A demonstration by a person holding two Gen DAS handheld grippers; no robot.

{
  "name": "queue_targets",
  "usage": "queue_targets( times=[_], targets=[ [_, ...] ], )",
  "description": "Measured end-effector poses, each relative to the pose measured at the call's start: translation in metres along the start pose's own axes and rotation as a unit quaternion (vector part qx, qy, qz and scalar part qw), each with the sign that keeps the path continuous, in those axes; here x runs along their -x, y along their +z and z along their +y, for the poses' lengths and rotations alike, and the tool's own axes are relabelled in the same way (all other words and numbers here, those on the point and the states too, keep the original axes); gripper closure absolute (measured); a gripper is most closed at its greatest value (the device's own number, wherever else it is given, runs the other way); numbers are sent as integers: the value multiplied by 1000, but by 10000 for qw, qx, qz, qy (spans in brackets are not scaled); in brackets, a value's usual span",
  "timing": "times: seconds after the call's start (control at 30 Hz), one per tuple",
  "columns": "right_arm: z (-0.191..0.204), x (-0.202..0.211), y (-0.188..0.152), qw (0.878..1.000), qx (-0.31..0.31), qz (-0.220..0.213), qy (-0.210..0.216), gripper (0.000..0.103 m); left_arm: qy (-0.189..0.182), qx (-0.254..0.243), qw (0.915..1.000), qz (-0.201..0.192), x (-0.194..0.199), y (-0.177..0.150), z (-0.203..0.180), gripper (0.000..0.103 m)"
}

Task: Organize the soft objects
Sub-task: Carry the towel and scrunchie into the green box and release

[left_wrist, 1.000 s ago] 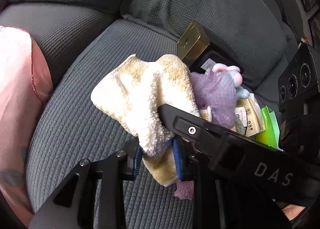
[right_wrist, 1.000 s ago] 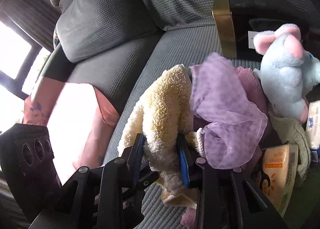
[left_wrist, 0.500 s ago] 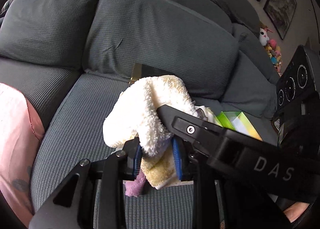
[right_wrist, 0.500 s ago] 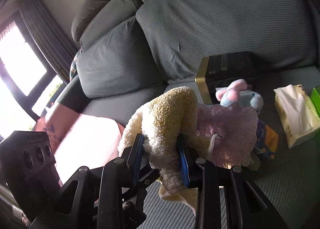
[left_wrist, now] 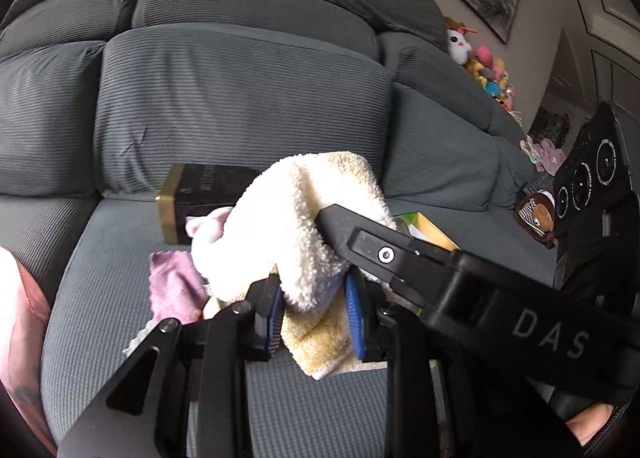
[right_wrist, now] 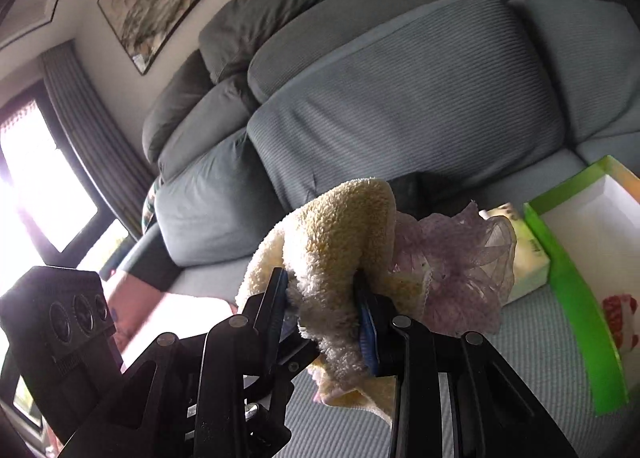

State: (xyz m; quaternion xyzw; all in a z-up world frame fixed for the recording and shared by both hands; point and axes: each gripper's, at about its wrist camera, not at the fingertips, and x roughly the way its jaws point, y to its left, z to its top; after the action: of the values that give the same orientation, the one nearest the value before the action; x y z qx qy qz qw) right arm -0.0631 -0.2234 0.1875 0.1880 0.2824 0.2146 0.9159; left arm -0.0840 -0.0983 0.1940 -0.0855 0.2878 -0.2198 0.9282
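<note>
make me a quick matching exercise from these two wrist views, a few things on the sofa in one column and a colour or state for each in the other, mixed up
Things:
1. fluffy towel
2. gauzy cloth
3. open box
4. dark box

Colour or state:
a. green sides, white inside
b. cream yellow, clamped in both grippers
c. gold edge, against the sofa back
d. pale purple, see-through

The left gripper and right gripper both pinch the towel.

Pairs: 1-b, 2-d, 3-a, 4-c
</note>
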Motion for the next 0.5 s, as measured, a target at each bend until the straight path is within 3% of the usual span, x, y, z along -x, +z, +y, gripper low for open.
queue_targets(
  times=[0.3,0.5],
  targets=[
    [-54,51,1,9955,-601,-684,-258,68,-612,-530,9964,263,-41,8,-68,80],
    [-104,85,0,9836,-1174,-1246,-576,68,-1251,-663,9887,482,-80,9,-106,80]
  ],
)
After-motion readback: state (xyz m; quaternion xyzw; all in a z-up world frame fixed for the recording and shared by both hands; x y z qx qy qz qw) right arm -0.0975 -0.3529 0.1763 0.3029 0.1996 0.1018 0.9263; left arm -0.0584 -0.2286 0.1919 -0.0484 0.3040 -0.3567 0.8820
